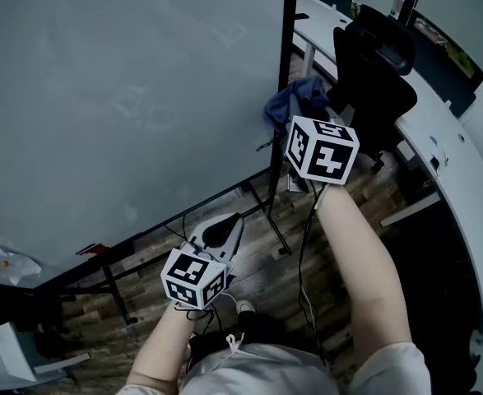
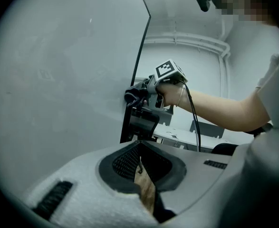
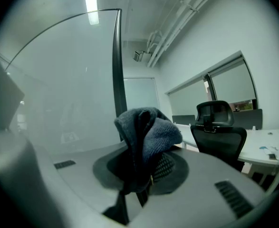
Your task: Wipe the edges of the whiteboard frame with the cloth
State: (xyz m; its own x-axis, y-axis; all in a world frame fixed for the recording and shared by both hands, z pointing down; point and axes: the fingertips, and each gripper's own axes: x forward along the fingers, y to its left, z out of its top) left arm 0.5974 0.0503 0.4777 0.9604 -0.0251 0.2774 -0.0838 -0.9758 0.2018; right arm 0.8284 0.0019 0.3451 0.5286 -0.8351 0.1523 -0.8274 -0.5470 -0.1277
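Looking soft and light, the cloth (image 3: 149,127) is pinched at its bunched middle by the right gripper (image 3: 141,175), just beside the right edge of the whiteboard frame (image 1: 289,72); the left gripper (image 2: 141,167) is closed on nothing.

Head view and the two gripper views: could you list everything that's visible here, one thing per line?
whiteboard: one, pale grey, upper left of the head view.
frame: one, black, seen along the board's right edge.
cloth: one, blue-grey, bunched at the frame.
office chair: one, black, right of the board.
desk: one, white, curved, beyond the chair.
stand legs: count unclear, black, under the board.
floor: brown planks, below everything.
left gripper: one, grey, shut and empty, held low.
right gripper: one, grey, shut on the cloth.
forearms: two, reaching to the grippers.
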